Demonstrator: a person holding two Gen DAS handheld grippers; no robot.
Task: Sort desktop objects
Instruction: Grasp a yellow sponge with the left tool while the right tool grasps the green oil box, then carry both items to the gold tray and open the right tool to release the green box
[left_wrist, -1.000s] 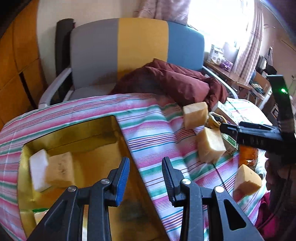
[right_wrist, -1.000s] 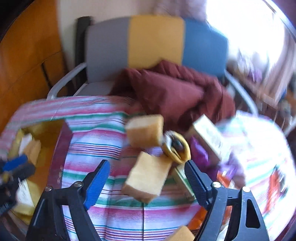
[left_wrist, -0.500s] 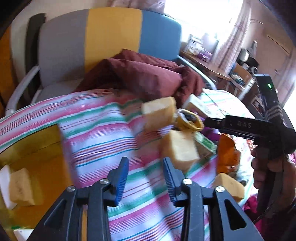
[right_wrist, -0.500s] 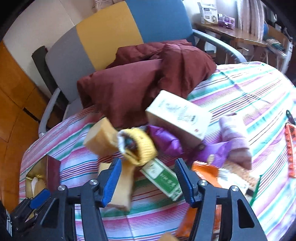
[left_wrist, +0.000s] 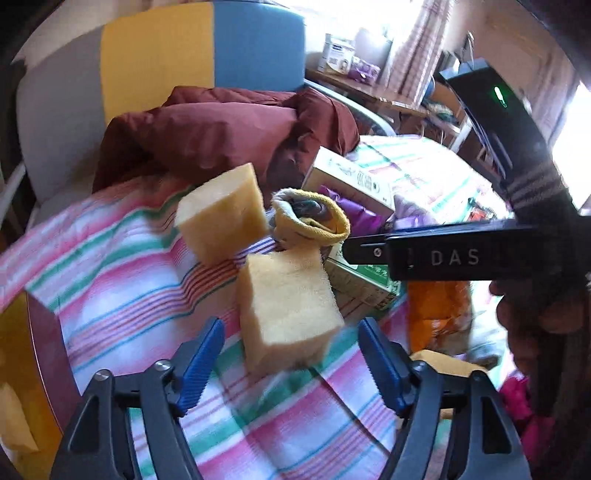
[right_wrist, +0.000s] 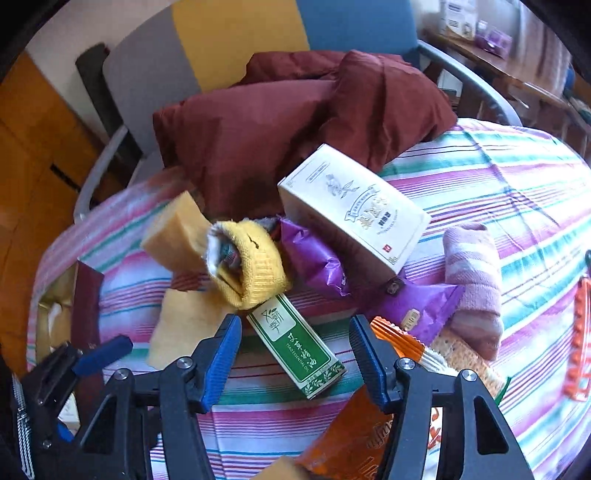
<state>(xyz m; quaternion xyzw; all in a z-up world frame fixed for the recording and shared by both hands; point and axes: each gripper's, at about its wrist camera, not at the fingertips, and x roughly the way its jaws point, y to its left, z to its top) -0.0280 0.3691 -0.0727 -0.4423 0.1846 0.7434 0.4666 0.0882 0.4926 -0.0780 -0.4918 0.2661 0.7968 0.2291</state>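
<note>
Sponge block (left_wrist: 288, 306) lies on the striped cloth (left_wrist: 122, 295), just ahead of the left gripper (left_wrist: 291, 363); its jaws are opening, nothing pressed between the pads. Second sponge (left_wrist: 221, 218) sits just behind the block, touching a rolled yellow sock (left_wrist: 310, 219). Right gripper (right_wrist: 295, 358) stands part open over a green box (right_wrist: 295, 347) right of the block, pads apart from it. White box (right_wrist: 351, 210) lies behind the sock.
</note>
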